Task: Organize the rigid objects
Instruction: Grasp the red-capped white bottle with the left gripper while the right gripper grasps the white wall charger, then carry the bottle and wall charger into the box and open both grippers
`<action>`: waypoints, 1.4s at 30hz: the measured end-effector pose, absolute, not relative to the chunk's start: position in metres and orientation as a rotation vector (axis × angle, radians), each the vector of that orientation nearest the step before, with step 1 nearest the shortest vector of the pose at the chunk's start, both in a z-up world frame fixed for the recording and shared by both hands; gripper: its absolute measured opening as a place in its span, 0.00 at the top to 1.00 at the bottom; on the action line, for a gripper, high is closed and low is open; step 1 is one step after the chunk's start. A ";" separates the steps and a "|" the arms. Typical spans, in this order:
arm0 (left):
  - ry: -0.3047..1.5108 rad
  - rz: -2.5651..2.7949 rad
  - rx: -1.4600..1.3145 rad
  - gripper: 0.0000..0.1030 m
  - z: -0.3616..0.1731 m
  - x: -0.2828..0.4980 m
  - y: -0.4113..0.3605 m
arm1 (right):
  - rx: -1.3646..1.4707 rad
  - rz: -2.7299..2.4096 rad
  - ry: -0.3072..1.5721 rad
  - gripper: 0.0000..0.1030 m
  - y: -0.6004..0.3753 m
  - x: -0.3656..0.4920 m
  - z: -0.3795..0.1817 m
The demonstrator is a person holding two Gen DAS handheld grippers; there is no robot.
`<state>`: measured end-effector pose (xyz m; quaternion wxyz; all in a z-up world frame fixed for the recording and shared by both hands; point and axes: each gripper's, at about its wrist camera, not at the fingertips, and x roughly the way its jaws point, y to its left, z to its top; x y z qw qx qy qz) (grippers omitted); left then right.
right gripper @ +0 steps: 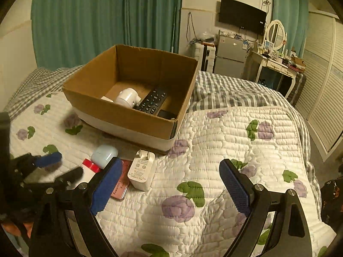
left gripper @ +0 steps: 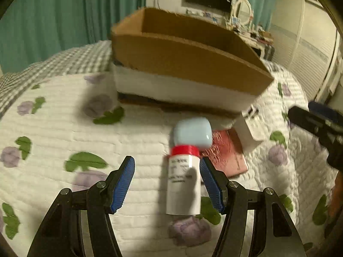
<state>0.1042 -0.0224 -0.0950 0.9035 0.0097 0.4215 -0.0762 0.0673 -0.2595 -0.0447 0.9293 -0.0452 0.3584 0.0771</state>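
A white bottle with a red cap (left gripper: 184, 182) lies on the quilt between the fingers of my open left gripper (left gripper: 167, 184), close to the right finger. A light blue earbud case (left gripper: 193, 133) lies just beyond the cap; it also shows in the right wrist view (right gripper: 104, 155). A pink phone case (left gripper: 227, 156) and a white charger (right gripper: 142, 172) lie beside them. A cardboard box (right gripper: 120, 115) holds a white round device (right gripper: 127, 97) and a black remote (right gripper: 151, 102). My right gripper (right gripper: 169, 186) is open and empty above the quilt.
The bed has a floral quilt (right gripper: 225, 150) and a grey checked blanket (right gripper: 225, 90). Green curtains (right gripper: 103, 17) hang behind. A fridge (right gripper: 231, 57), a dressing table (right gripper: 276, 64) and wardrobe doors (right gripper: 321, 90) stand at the right.
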 end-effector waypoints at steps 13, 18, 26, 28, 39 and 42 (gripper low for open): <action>0.937 -0.226 0.081 0.64 -0.110 0.105 -0.037 | -0.104 0.169 0.771 0.11 -0.249 0.075 -0.060; 0.906 -0.167 0.068 0.64 -0.096 0.104 -0.029 | -0.127 0.216 0.809 0.22 -0.234 0.084 -0.071; 0.813 -0.114 -0.002 0.64 -0.067 0.107 -0.007 | -0.154 0.220 0.883 0.55 -0.214 0.104 -0.100; 0.802 -0.104 -0.014 0.64 -0.062 0.109 -0.001 | -0.150 0.215 0.894 0.62 -0.213 0.106 -0.104; 0.790 -0.090 -0.046 0.64 -0.055 0.108 0.010 | -0.128 0.248 0.872 0.70 -0.222 0.085 -0.091; 0.779 -0.087 -0.044 0.64 -0.047 0.104 0.009 | -0.128 0.260 0.826 0.73 -0.227 0.067 -0.074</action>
